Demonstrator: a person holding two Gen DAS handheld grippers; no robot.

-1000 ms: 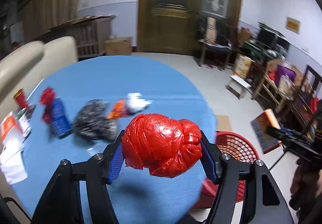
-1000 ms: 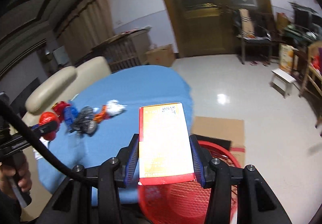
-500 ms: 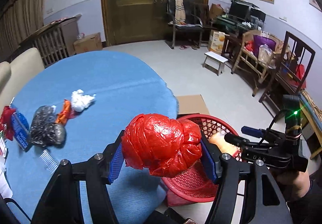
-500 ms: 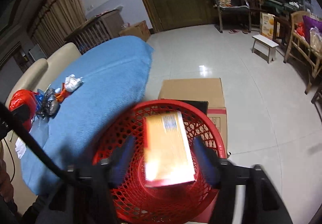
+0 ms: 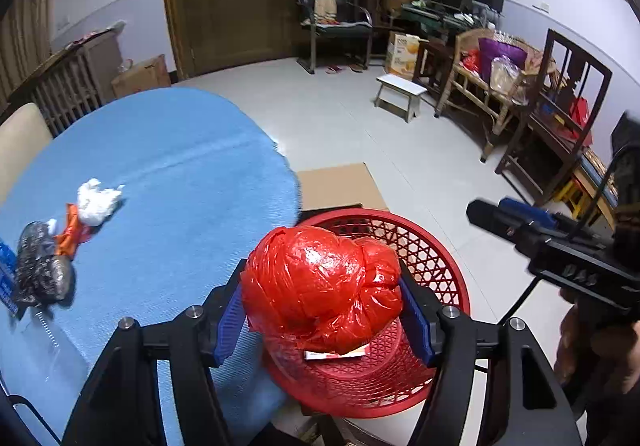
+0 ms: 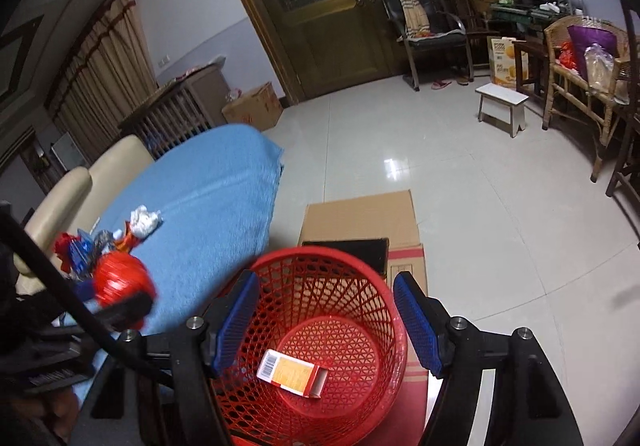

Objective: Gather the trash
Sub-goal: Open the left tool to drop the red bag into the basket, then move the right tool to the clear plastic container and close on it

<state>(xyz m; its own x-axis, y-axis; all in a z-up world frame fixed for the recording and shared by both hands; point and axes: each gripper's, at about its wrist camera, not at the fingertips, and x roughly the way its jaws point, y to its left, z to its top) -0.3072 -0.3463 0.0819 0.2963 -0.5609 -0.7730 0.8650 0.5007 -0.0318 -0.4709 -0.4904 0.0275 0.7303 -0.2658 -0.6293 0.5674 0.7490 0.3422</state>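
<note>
Red plastic bundle (image 5: pixel 322 286) sits pinched in our left jaws over the basket (image 6: pixel 384 310) for dropping, our right jaws wide and empty.

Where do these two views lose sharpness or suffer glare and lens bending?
Left wrist view: the red bag is crisp with small highlights; the dark wrapper at the left edge smears; walls bow outward.
Right wrist view: the left tongs and bag are blurred; the basket and box are sharp; the ceiling light glares on the floor tiles.
</note>
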